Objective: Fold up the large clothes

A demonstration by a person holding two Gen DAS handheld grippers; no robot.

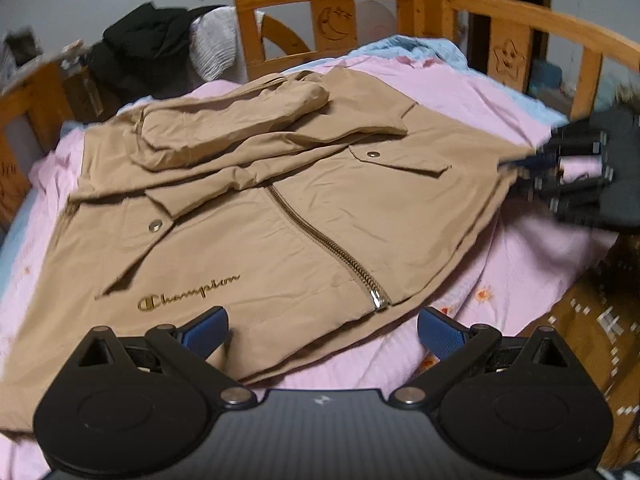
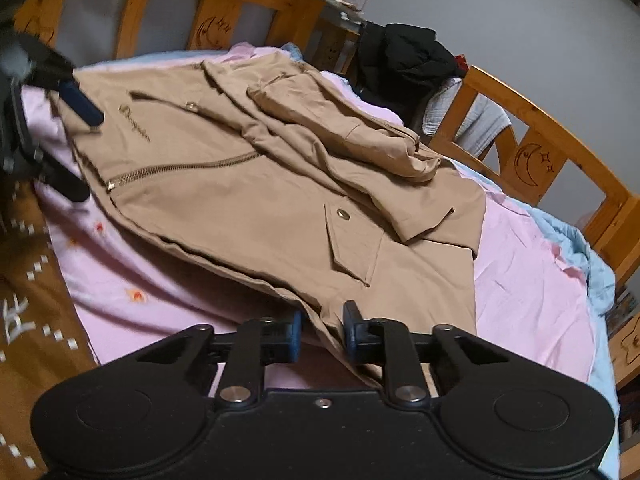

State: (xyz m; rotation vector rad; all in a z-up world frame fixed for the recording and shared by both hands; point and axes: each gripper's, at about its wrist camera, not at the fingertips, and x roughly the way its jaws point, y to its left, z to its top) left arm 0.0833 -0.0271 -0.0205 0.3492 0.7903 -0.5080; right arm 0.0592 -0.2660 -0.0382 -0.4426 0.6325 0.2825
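A tan zip-front Champion jacket (image 1: pixel 280 208) lies front up on the pink sheet (image 1: pixel 520 264), with one sleeve folded across its chest. My left gripper (image 1: pixel 322 330) is open, its blue pads straddling the jacket's hem edge near the zipper end. It also shows in the right wrist view (image 2: pixel 86 148) at the far left edge of the jacket (image 2: pixel 248 200). My right gripper (image 2: pixel 322 334) is narrowly parted around the jacket's side edge, and whether it pinches the cloth is unclear. It shows blurred in the left wrist view (image 1: pixel 520 168) at the jacket's right edge.
A wooden bed rail (image 1: pixel 328 28) with moon and star carvings runs around the bed. Black clothes (image 1: pixel 140 48) and a white cloth hang over the rail. A light blue blanket (image 2: pixel 592 264) lies beyond the pink sheet. A brown patterned cover (image 2: pixel 28 288) lies at the near edge.
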